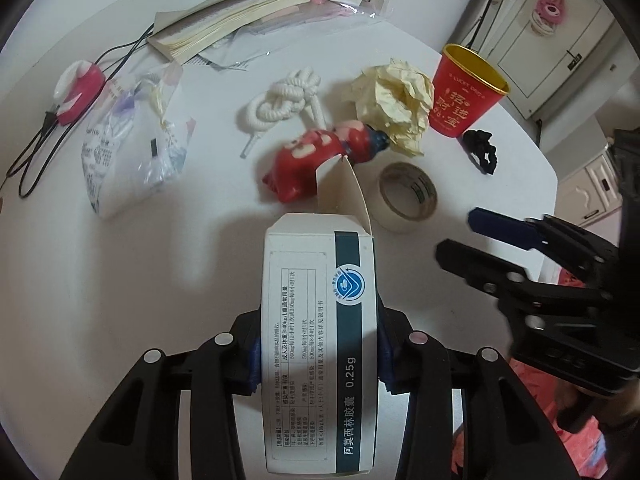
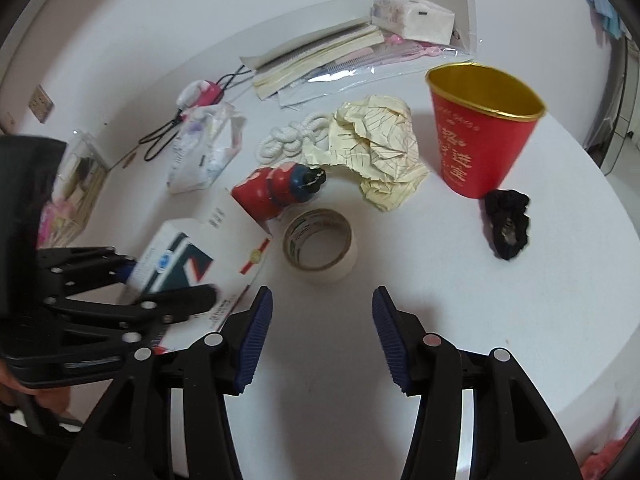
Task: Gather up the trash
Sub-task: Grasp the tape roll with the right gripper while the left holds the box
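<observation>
My left gripper [image 1: 320, 356] is shut on a white medicine box [image 1: 320, 344] with a dark stripe, its end flap open; the box also shows in the right wrist view [image 2: 188, 264], held low over the white table [image 2: 460, 320]. My right gripper [image 2: 322, 336] is open and empty near the table's front, also seen in the left wrist view [image 1: 460, 236]. A crumpled yellow paper ball [image 2: 380, 152] lies at mid-table next to a red paper cup [image 2: 476, 132] with a gold inside. A crinkled plastic bag [image 2: 204, 148] lies to the left.
A tape roll [image 2: 320, 244], a red toy figure [image 2: 276, 192], a white coiled cord [image 2: 288, 140] and a black scrunchie [image 2: 508, 224] lie around the middle. Books and papers [image 2: 320, 60] are stacked at the back. A pink device with a black cable [image 2: 200, 96] sits back left.
</observation>
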`<control>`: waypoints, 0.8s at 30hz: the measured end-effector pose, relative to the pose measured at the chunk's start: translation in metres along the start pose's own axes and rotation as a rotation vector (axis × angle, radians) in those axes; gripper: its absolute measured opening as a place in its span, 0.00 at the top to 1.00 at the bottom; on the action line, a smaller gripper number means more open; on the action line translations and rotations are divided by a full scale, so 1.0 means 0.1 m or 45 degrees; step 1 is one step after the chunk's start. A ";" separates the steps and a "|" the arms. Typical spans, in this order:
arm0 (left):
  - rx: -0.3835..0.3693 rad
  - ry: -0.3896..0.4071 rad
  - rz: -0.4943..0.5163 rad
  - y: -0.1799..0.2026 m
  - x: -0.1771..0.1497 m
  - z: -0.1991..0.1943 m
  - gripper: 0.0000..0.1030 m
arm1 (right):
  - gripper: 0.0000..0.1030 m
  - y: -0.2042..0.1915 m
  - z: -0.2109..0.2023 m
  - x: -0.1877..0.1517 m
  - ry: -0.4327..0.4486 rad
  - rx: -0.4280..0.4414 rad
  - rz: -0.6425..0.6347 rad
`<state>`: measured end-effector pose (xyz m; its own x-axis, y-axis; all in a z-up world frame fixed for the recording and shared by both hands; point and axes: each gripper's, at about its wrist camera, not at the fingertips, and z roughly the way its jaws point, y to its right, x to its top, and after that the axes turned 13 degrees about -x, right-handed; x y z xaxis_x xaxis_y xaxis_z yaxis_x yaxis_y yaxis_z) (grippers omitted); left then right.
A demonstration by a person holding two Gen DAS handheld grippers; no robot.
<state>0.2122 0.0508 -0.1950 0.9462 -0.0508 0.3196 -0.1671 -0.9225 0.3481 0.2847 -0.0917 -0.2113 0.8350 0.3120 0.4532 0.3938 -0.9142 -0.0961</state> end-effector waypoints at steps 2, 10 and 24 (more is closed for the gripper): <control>-0.014 -0.011 0.017 -0.03 0.05 0.00 0.57 | 0.49 -0.02 0.07 0.04 -0.001 -0.008 0.013; -0.060 -0.041 0.075 -0.08 0.11 -0.03 0.57 | 0.47 -0.11 0.25 0.17 0.005 -0.045 0.028; -0.097 -0.042 0.096 -0.15 0.13 -0.11 0.57 | 0.54 -0.15 0.17 0.17 0.044 -0.083 0.029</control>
<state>0.2241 0.0680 -0.1864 0.9386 -0.1323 0.3186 -0.2572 -0.8839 0.3907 0.2993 -0.0688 -0.2171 0.8293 0.2830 0.4819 0.3482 -0.9361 -0.0495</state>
